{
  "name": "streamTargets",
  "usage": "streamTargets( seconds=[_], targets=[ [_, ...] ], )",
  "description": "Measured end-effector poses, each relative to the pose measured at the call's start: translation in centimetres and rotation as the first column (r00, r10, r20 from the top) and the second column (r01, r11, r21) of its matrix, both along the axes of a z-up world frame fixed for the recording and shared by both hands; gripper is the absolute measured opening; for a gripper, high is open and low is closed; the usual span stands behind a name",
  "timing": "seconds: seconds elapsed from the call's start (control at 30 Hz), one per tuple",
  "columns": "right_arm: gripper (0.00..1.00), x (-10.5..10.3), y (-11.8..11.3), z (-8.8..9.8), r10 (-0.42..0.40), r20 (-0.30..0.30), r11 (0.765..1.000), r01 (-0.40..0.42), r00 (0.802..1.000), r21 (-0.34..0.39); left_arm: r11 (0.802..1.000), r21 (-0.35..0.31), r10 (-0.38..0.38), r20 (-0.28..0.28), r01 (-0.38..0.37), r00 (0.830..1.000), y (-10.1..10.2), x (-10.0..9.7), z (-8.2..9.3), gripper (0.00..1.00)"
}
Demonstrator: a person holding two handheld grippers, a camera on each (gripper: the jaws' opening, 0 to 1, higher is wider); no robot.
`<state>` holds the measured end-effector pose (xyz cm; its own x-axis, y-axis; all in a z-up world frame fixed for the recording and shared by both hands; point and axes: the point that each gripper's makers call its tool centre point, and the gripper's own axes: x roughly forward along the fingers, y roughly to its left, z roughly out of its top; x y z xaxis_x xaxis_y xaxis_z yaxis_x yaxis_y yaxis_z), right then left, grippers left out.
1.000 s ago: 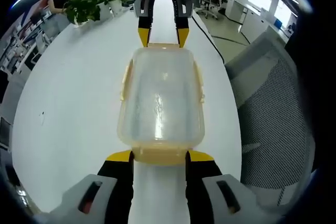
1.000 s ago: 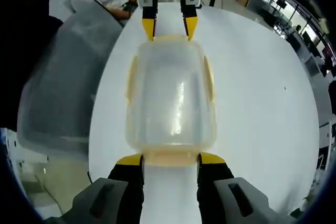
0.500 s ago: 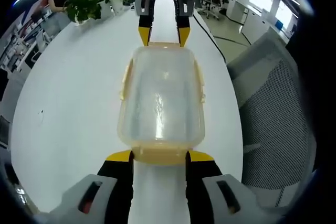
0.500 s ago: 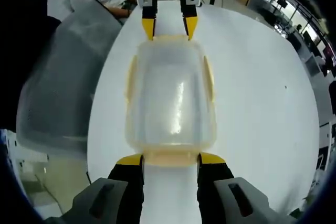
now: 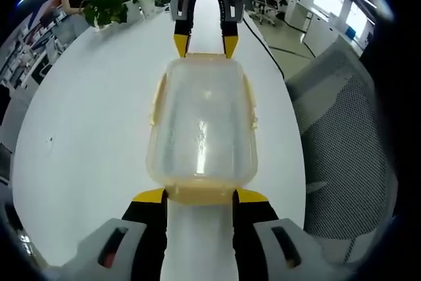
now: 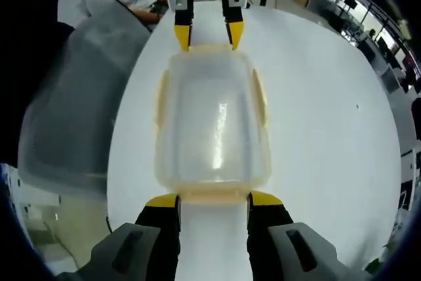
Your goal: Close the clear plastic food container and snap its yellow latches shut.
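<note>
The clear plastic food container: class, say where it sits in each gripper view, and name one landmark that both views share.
Left gripper view: the clear plastic food container fills the centre, above that view's own jaw tips.
Right gripper view: the container is at the centre too, lid on.
Shared landmark: the white table under it.

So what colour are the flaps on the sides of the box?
Yellow. The latches on the clear container show best in the right gripper view.
</note>
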<state>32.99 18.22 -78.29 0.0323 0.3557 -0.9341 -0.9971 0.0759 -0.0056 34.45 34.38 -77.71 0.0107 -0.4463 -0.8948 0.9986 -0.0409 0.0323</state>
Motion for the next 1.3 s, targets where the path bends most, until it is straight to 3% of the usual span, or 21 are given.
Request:
streamTargets(
  seconds=[0.6,0.77,0.87,1.17,1.3],
  targets=[
    [0.39,0.0,0.0,-0.3,0.004,0.006,1.0,-0.004,1.0,0.018,1.0,-0.004,-0.029,0.002,0.029,1.0,-0.1,0.1,-0.3,0.38],
    [0.37,-0.2,-0.4,-0.4,-0.028,-0.011,0.999,0.028,1.0,0.023,0.999,-0.015,-0.034,0.009,0.034,0.999,-0.1,0.1,-0.4,0.39],
    [0.37,-0.1,-0.4,-0.1,-0.04,-0.005,0.999,0.04,0.999,0.029,0.999,0.013,-0.044,0.026,0.044,0.999,0.3,0.2,-0.7,0.38],
    [0.42,0.5,-0.7,1.0,-0.1,-0.017,0.994,0.101,0.995,0.049,1.0,0.021,-0.017,0.0,0.017,1.0,0.9,0.2,-0.4,0.37],
    [0.43,-0.1,-0.7,1.4,-0.14,-0.068,0.987,0.145,0.988,0.071,1.0,0.013,0.006,-0.012,-0.006,1.0,1.1,0.4,0.1,0.37]
  ],
)
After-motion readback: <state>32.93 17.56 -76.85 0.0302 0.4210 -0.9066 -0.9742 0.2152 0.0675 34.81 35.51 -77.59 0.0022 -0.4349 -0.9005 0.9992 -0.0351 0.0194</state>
